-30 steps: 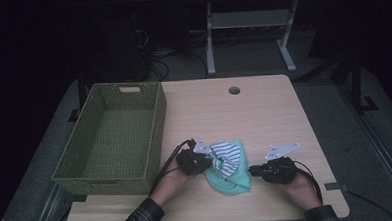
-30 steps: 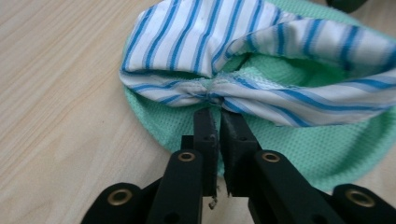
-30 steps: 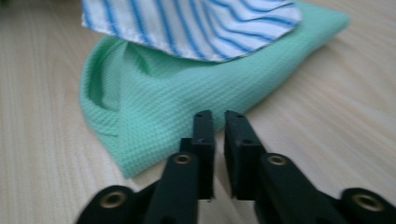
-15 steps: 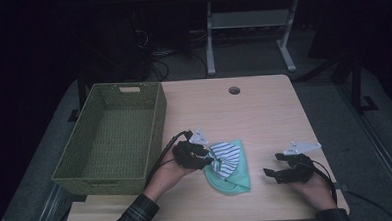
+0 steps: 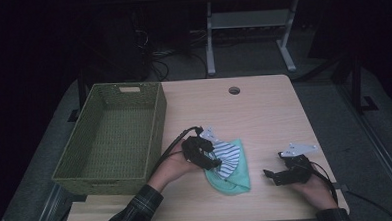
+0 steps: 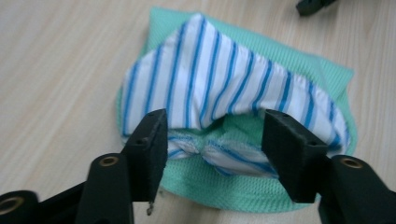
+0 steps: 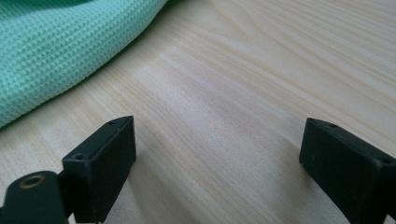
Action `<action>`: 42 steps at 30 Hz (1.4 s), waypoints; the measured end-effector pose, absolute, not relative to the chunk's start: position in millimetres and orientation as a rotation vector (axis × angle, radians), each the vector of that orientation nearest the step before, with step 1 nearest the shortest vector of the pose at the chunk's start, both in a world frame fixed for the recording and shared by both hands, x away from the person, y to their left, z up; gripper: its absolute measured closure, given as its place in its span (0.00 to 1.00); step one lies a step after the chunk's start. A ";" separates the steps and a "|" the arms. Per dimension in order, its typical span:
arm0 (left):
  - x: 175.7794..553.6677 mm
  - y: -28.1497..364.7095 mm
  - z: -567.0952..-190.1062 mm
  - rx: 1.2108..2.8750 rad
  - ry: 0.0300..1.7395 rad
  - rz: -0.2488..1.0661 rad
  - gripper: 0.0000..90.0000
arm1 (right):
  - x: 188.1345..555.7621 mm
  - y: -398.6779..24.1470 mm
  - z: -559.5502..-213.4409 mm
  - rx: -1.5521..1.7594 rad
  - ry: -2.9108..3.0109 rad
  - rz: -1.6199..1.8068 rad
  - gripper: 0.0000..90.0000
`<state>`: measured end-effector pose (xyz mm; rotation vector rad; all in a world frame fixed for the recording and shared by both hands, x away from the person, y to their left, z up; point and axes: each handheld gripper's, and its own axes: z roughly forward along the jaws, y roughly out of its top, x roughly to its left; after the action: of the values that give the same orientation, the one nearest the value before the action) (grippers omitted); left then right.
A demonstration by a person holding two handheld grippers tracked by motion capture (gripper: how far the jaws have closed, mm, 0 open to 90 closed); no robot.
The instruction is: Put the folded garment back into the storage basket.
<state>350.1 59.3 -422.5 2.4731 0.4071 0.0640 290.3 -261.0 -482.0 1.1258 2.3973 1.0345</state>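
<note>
A blue-and-white striped cloth [image 5: 228, 155] [image 6: 219, 79] lies folded on a green waffle cloth [image 5: 235, 183] [image 6: 243, 192] [image 7: 56, 42] on the wooden table [image 5: 264, 117]. My left gripper [image 5: 214, 162] [image 6: 215, 130] sits at the cloths' left edge. Its jaws have just been opening, and they stand apart with the striped cloth's bunched edge loose between them. To the right of the cloths, clear of them, rests my right gripper [image 5: 271, 176] [image 7: 219, 144]. Its jaws have also just been opening and hold nothing over bare wood.
A green woven basket [image 5: 157, 127] stands on the table's left side, close to the left hand. A round cable hole [image 5: 234, 90] marks the table's far middle. Beyond the far edge stand dark floor and a white frame's legs [image 5: 209, 40].
The right gripper let go of the cloths and drew away to the right, jaws now wide. The left gripper's jaws opened at the striped cloth's edge and it lifted slightly.
</note>
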 end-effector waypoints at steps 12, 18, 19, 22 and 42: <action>347.1 53.6 -439.1 2.567 0.321 0.054 0.31 | 290.1 -260.9 -482.3 1.126 2.391 1.037 0.12; 345.6 48.6 -448.5 2.603 0.286 0.044 0.27 | 290.0 -260.9 -482.3 1.127 2.390 1.037 0.12; 346.1 48.0 -450.4 2.622 0.271 0.044 0.26 | 290.0 -260.9 -482.3 1.128 2.390 1.037 0.12; 346.5 46.9 -452.2 2.632 0.259 0.045 0.24 | 289.8 -260.6 -482.3 1.132 2.388 1.040 0.12; 344.2 43.2 -444.2 2.690 0.257 0.041 0.58 | 289.6 -260.4 -482.3 1.143 2.380 1.038 0.12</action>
<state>344.2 43.2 -444.2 2.6905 0.2567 0.0413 289.6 -260.4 -482.3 1.1434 2.3799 1.0380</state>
